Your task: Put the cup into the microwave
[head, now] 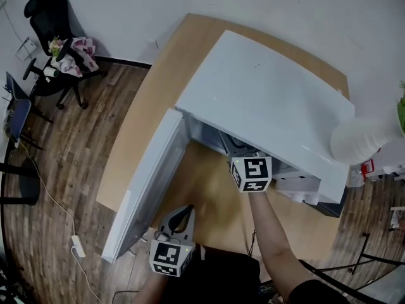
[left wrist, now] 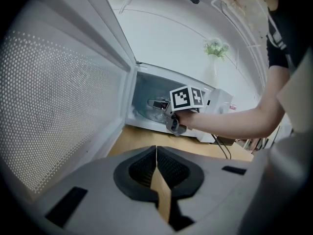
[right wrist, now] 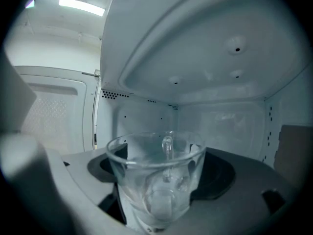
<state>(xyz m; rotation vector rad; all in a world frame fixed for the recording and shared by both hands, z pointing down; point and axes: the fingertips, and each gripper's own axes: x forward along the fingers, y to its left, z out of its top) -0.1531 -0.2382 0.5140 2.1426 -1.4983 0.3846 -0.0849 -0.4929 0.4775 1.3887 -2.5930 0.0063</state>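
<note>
A white microwave stands on the wooden table with its door swung open to the left. My right gripper is shut on a clear glass cup, upright, inside the cavity. In the left gripper view the cup shows in the cavity ahead of the right gripper. In the head view only the right gripper's marker cube shows at the opening; its jaws and the cup are hidden. My left gripper is shut on nothing, low over the table's front beside the door.
A white vase stands at the microwave's right end, with flowers in it. Cables run along the table by the microwave's right side. On the floor to the left are an office chair and a power strip.
</note>
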